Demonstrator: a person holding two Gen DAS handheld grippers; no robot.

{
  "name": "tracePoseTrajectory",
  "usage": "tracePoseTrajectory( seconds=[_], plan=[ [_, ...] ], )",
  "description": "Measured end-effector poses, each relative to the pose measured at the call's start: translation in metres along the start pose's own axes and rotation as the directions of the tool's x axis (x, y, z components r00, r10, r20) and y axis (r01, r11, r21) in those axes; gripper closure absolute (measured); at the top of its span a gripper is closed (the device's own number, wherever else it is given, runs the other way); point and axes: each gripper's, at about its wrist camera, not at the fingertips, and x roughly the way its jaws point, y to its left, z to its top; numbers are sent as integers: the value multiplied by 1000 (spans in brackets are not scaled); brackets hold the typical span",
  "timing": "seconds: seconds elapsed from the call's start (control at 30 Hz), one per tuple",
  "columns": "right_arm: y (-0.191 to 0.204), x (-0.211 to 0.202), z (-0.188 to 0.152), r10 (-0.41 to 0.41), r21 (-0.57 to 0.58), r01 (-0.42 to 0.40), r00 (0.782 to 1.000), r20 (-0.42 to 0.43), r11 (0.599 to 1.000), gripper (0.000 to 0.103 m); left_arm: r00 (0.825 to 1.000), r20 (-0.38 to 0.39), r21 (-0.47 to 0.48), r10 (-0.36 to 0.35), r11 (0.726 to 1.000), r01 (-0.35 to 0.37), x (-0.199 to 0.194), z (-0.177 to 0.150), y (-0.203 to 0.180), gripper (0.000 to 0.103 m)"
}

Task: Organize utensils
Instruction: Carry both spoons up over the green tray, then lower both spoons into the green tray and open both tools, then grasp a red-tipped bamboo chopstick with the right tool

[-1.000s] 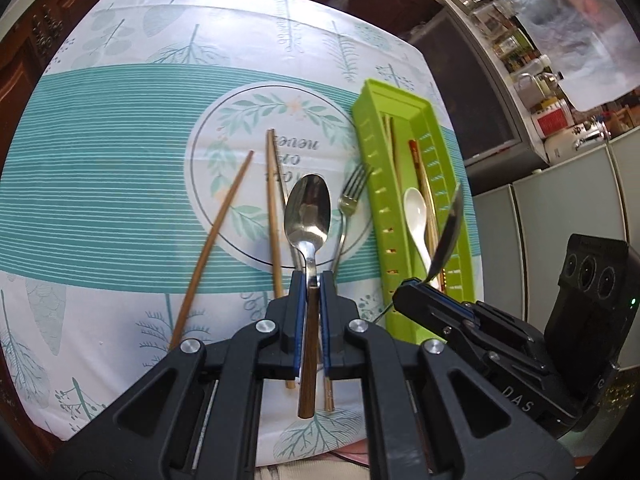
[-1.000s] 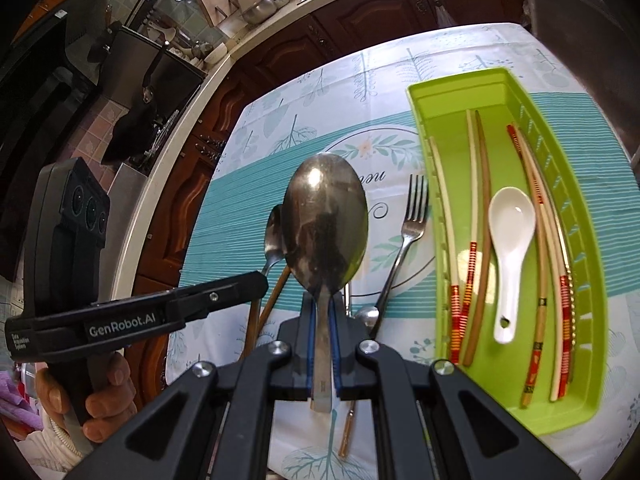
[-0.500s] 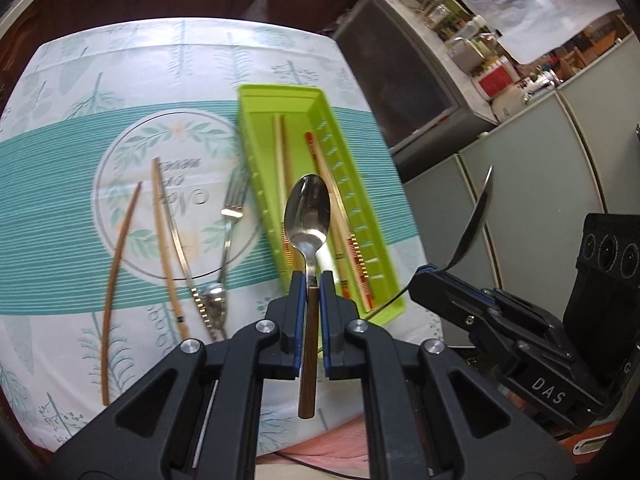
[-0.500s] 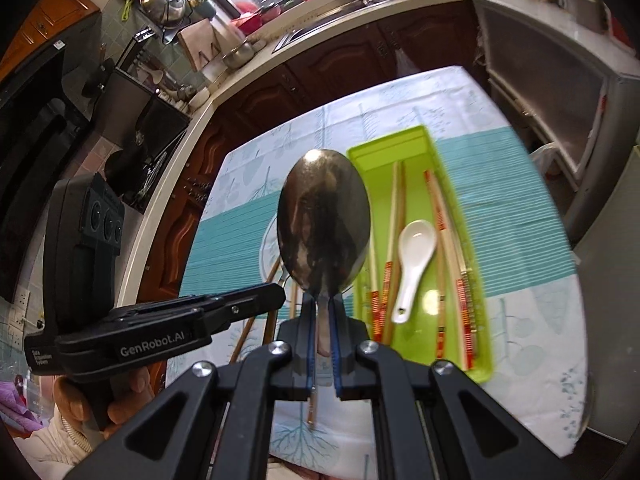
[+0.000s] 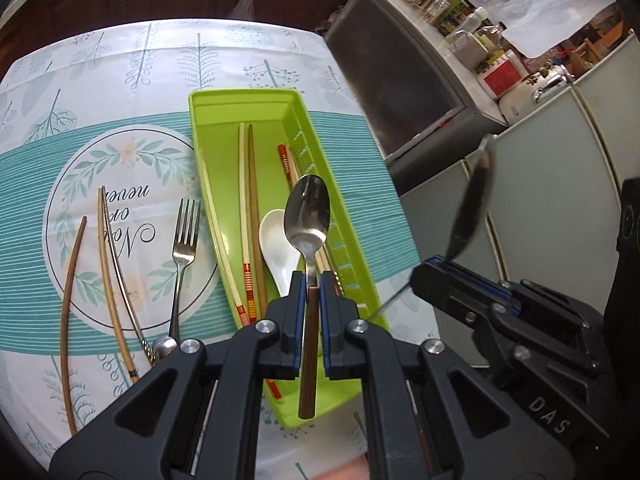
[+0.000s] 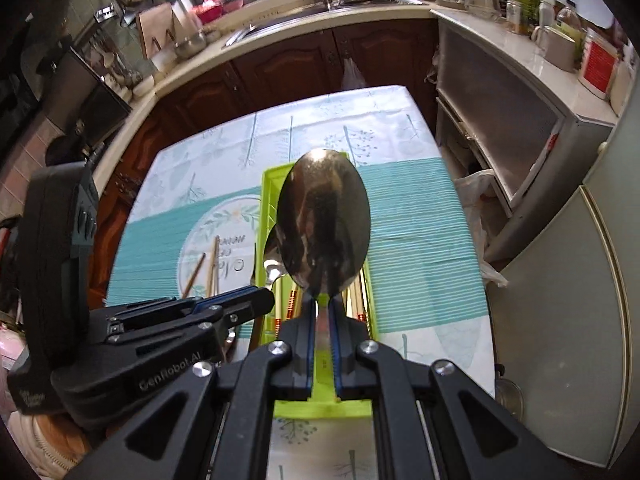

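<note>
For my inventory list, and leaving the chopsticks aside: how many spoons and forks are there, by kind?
metal spoons: 2
white spoon: 1
fork: 1
Total: 4

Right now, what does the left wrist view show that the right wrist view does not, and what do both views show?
Only the left wrist view shows the fork on the tablecloth and the white spoon lying in the green tray.

Only the right wrist view shows the sink counter and the wide back of the large spoon that the right gripper holds.

Both views show the tray with chopsticks, the loose chopsticks on the tablecloth, and the left gripper shut on the small spoon.
</note>
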Motion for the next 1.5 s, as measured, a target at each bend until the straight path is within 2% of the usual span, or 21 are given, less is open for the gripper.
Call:
tracePoseTrajectory(
  seconds=[0.17,0.23,0.47,0.77,0.83,0.97,1.3,1.5],
  plan=[
    [3,38,16,-3,-1,3,999,-53,1000,97,999,9,-24,33,999,-33,18,5,16,98],
    [-1,53,21,10,16,-9,997,-73,1000,97,1000,6,-31,26,999,-26,22,7,23,98],
    [-5,76,31,35,56,-30,995,-95,998,94,999,28,23,18,1000,-19,18,9,24,98],
    [-4,72,24,72,84,-65,994,-87,994,94,999,5,11,44,999,-44,3,2,37,96],
    [-4,69,19,82,92,-74,993,-83,993,94,998,4,3,55,998,-55,-3,-2,43,90],
    [2,63,9,107,102,-99,992,-73,990,94,995,16,-16,95,995,-94,-17,-12,58,67],
    [41,49,-14,181,60,-177,982,-63,982,95,975,52,-61,217,975,-213,-63,-37,107,66],
    [67,49,-24,202,21,-201,977,-67,979,94,962,39,-95,270,959,-266,-74,-57,144,66]
  ],
)
